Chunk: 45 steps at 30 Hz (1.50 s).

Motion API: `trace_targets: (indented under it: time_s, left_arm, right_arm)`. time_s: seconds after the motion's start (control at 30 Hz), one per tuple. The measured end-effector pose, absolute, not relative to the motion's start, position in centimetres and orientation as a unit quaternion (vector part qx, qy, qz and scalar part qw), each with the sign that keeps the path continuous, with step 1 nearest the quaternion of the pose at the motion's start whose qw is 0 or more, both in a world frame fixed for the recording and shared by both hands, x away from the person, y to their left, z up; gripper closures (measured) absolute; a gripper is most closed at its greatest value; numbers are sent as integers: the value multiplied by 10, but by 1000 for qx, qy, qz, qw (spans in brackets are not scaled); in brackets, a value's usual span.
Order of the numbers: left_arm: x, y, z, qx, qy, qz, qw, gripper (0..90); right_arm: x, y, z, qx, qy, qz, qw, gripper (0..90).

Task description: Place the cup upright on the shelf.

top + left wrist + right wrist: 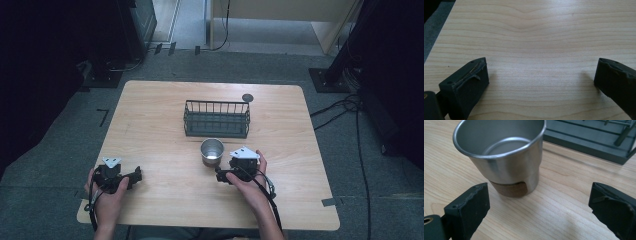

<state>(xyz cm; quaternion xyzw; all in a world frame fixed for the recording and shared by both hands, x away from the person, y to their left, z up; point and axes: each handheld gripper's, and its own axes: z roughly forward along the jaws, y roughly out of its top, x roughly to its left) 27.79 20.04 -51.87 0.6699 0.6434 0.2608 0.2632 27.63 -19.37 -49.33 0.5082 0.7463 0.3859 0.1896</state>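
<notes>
A shiny metal cup stands upright and empty on the wooden table, just in front of a dark wire basket. My right gripper rests low beside the cup, at its near right. In the right gripper view the cup stands just beyond the jaws and a little left of their gap; my right gripper is open and touches nothing. My left gripper lies near the table's front left corner. In the left gripper view it is open over bare wood.
The basket is empty and sits mid-table behind the cup. A small grey disc lies near the table's far edge. Cables and dark stands ring the table on the floor.
</notes>
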Motion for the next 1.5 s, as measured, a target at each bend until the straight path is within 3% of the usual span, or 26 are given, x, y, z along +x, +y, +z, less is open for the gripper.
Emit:
trace_targets:
  time_s: [0.8,1.0,1.23,1.5]
  left_arm:
    - [278,200,-519,670,644,261,263,0]
    - [278,200,-519,670,643,261,263,0]
    - [278,200,-519,670,643,261,263,0]
    - [278,200,-519,670,643,261,263,0]
  right_arm:
    - [293,-157,-499,494,742,404,206,27]
    - [300,-149,-501,497,733,414,212,66]
    - [306,-141,-498,488,734,413,230,173]
    - [306,-143,-492,489,729,420,232,181]
